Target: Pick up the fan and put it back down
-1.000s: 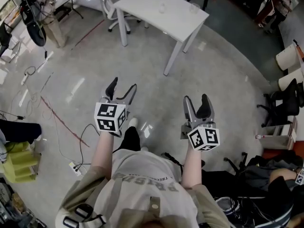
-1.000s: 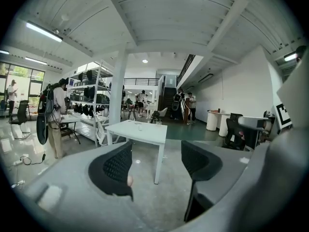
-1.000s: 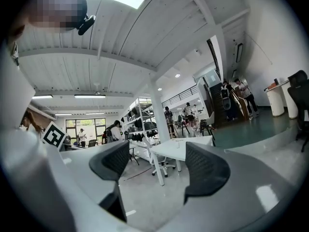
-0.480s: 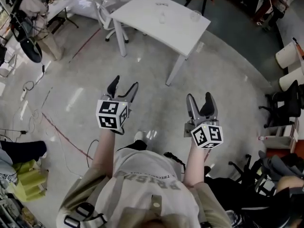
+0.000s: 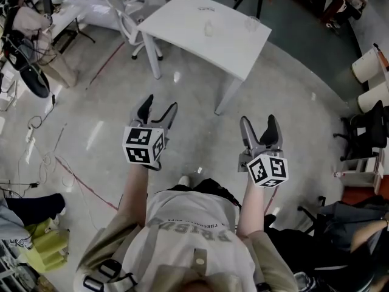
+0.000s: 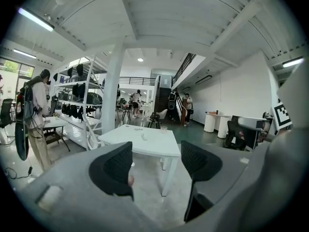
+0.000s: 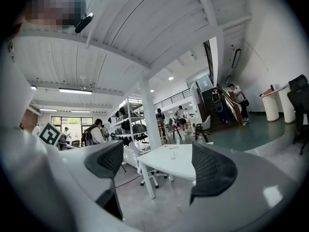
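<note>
A white table stands ahead on the grey floor, beyond both grippers. On it are a small white upright object, too small to name, and a clear glass. The left gripper view shows the same table between the jaws, and so does the right gripper view. My left gripper is held out in front of the person, open and empty. My right gripper is beside it, its jaws opening with nothing between them. Both are well short of the table.
A white office chair stands at the table's left end. Cables trail over the floor at left. A black chair and white cylinders are at right. Shelving and several people are farther back.
The person has walked forward, so the table sits nearer and lower in the head view. Both grippers travelled with the person. The right gripper's jaws stand a little wider.
</note>
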{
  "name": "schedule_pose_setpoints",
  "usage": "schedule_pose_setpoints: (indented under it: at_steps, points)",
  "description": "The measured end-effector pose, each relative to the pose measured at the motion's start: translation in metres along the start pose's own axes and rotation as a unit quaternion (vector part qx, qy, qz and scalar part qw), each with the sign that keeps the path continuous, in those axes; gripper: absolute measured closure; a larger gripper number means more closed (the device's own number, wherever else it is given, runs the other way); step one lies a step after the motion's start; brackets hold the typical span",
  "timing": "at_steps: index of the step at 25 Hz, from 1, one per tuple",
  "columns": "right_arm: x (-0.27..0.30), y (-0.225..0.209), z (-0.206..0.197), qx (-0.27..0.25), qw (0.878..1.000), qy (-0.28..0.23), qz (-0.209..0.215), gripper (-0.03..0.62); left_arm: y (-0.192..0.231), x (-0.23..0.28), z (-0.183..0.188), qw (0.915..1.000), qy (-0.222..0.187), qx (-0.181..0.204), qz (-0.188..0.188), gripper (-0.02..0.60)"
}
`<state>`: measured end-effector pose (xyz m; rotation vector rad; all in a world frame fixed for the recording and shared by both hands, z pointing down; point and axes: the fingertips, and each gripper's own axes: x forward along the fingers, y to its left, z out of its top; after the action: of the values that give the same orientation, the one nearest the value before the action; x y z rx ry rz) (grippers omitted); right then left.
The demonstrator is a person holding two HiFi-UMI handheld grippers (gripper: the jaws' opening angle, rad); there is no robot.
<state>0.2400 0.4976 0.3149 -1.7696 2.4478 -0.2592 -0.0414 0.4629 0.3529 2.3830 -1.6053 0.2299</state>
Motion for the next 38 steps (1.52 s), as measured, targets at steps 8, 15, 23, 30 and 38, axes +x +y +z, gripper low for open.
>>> schedule_pose_setpoints:
  at_steps: [8, 15, 23, 30, 38]
  points:
    - [0.030, -0.016, -0.020, 0.014, 1.000, 0.028, 0.002, 0.174, 0.007, 0.037, -0.014, 0.9995, 0.027, -0.016, 0.001, 0.256]
    - [0.078, -0.045, -0.027, 0.017, 0.999, 0.037, 0.010, 0.172, 0.020, 0.082, -0.013, 0.9991, 0.035, -0.017, 0.019, 0.258]
    - [0.156, -0.085, -0.009, 0.008, 0.999, 0.035, 0.034, 0.171, 0.029, 0.158, 0.014, 0.9988, 0.029, -0.018, 0.035, 0.258]
    - [0.209, -0.130, 0.011, 0.004, 0.998, 0.033, 0.057, 0.171, 0.014, 0.221, 0.041, 0.9985, 0.020, -0.018, 0.048, 0.258]
    - [0.251, -0.156, 0.009, 0.013, 0.997, 0.037, 0.073, 0.171, 0.018, 0.260, 0.045, 0.9974, 0.029, -0.015, 0.064, 0.256]
